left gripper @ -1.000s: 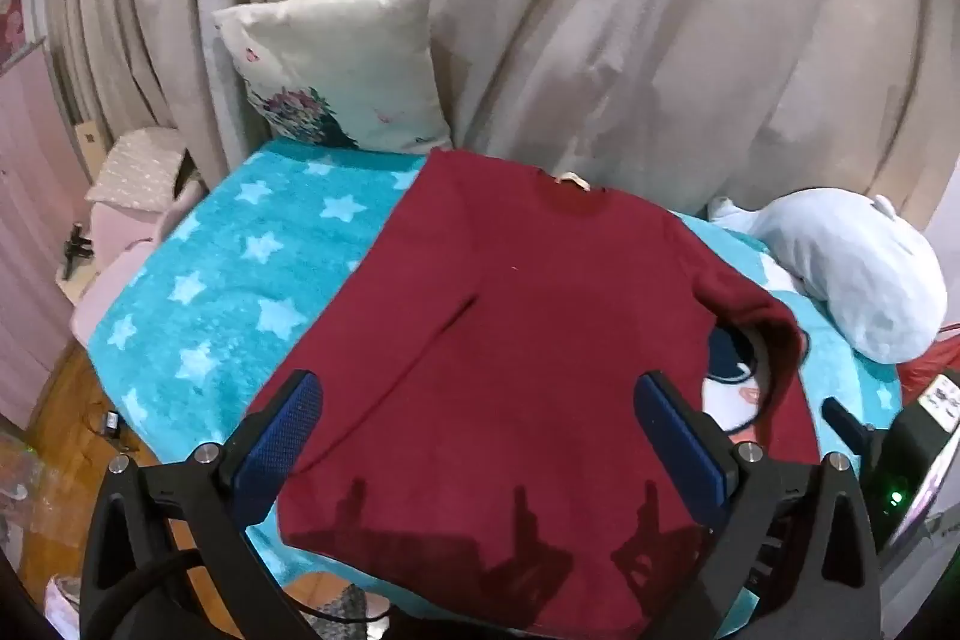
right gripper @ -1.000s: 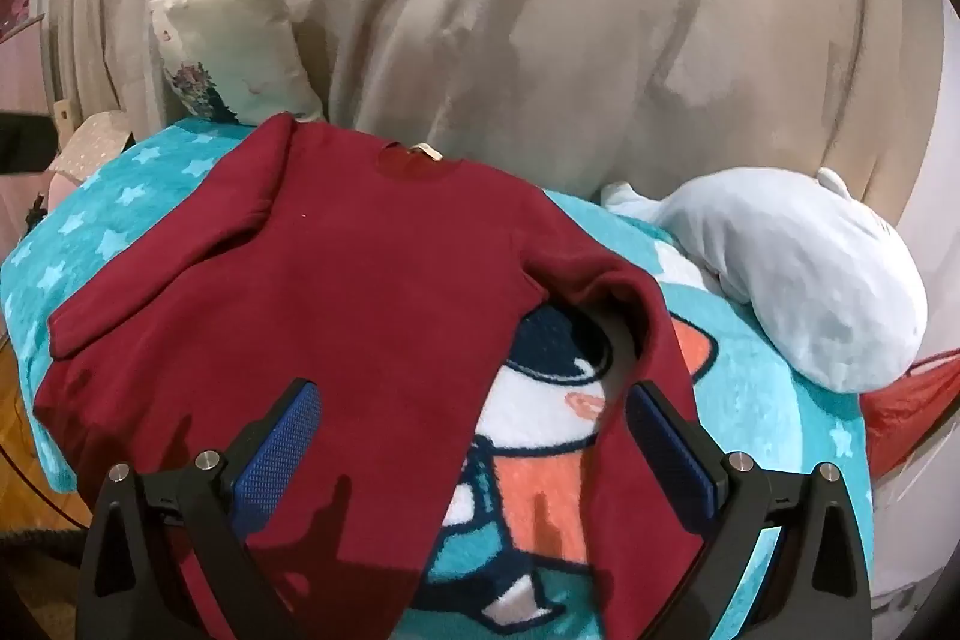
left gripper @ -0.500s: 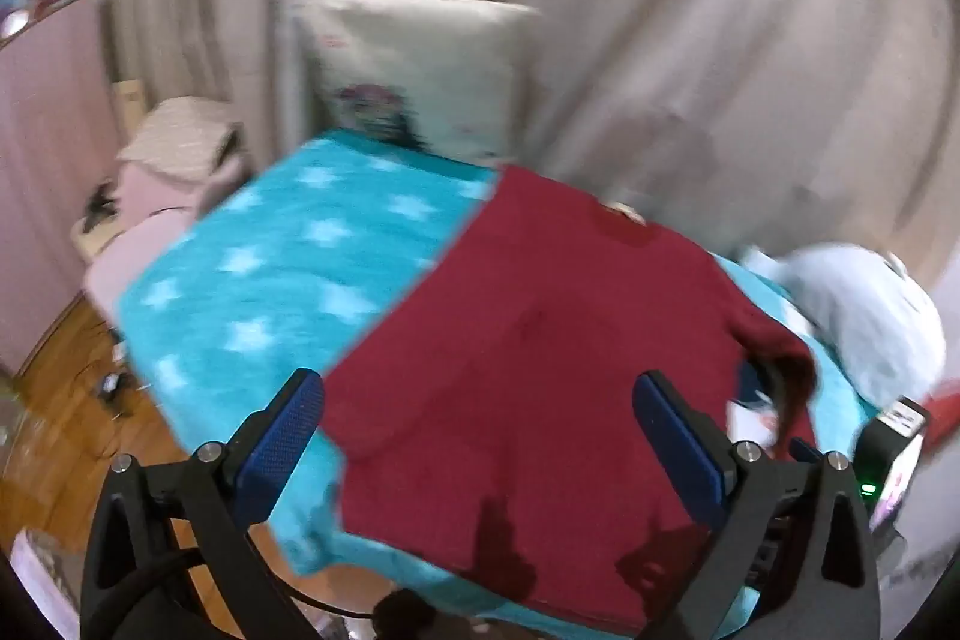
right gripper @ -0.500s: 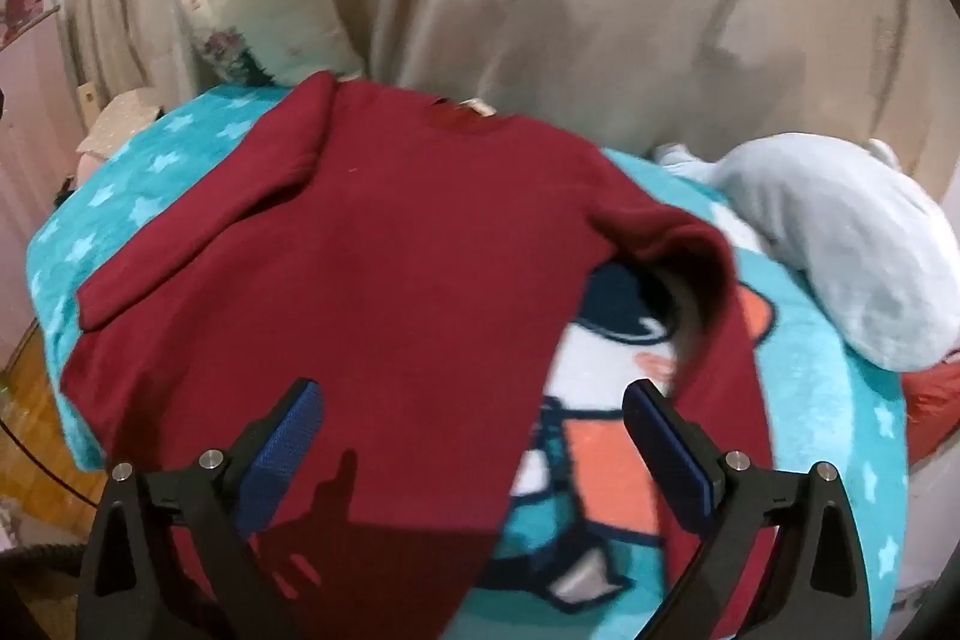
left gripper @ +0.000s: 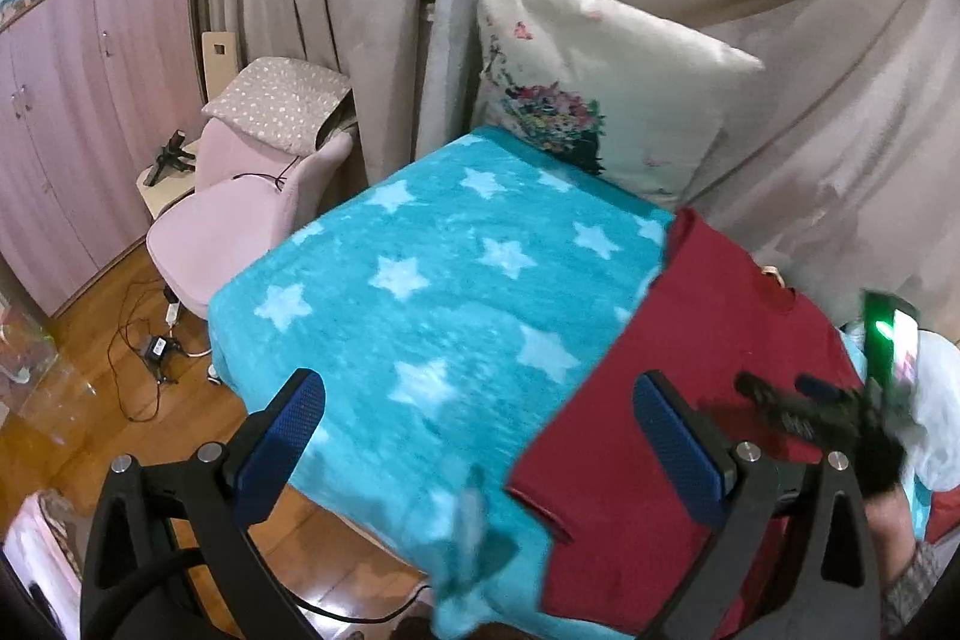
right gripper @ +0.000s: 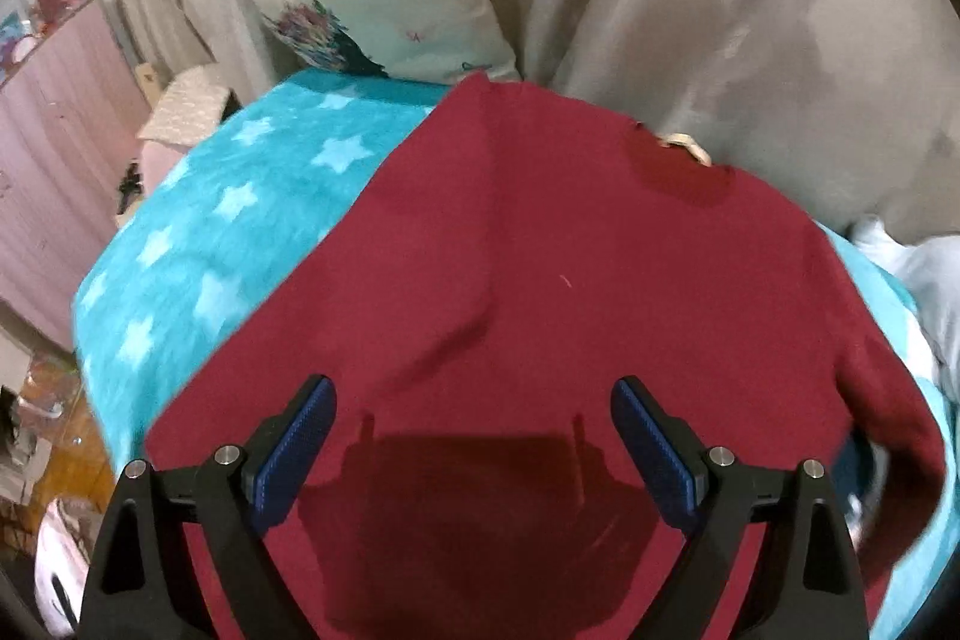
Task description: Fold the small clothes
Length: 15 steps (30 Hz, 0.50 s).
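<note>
1. Red sweater (right gripper: 570, 292) lies flat, front down, on the star blanket (left gripper: 420, 292), neck label toward the curtain; one sleeve already lies across the body.
2. Step imo: grab hem/side edge for the fold. Pinch both layers at the edge, lift low, lay over w/o dragging the fleece.
3. Left gripper (left gripper: 480, 430): jaws wide apart, empty, over blanket beside the sweater's edge.
4. Right gripper (right gripper: 474, 436): jaws wide apart, nothing gripped, over sweater's lower body; contact w/ cloth unclear.
</note>
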Available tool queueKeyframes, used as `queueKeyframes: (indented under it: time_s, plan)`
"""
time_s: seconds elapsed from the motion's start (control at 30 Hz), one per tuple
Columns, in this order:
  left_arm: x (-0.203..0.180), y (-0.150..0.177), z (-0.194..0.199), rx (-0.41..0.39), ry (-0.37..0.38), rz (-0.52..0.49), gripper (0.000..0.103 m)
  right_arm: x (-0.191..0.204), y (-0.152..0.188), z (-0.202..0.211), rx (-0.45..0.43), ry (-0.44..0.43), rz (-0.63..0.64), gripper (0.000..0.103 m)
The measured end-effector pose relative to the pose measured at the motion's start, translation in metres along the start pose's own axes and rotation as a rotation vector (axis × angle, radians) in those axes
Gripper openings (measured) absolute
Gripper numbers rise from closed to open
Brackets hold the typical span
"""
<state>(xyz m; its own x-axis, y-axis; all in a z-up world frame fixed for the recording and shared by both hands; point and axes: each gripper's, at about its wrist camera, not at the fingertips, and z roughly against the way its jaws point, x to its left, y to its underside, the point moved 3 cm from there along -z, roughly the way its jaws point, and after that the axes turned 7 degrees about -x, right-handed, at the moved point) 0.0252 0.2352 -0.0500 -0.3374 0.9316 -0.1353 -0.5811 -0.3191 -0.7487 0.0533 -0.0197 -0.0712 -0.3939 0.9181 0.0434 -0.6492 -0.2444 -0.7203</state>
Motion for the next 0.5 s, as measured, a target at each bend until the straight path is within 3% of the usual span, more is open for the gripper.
queueKeyframes:
  time_s: [0.1,0.17,0.23,0.33,0.5]
  plan:
    - [0.024,-0.009,-0.015,0.019,0.003,0.007,0.102,0.008,-0.013,-0.051,0.077,0.064,-0.043,0.095]
    - [0.036,-0.011,-0.025,0.038,0.005,0.015,0.102,0.010,-0.014,-0.081,0.152,0.106,-0.072,0.090]
    - [0.048,-0.013,-0.036,0.061,0.005,0.028,0.102,0.014,-0.017,-0.094,0.173,0.088,-0.123,0.069]
    - [0.059,-0.014,-0.046,0.086,0.006,0.044,0.102,0.039,-0.028,-0.088,0.166,0.062,-0.105,0.023]
    - [0.065,-0.011,-0.056,0.111,0.017,0.038,0.102,0.101,-0.049,-0.100,0.162,-0.014,0.018,0.021]
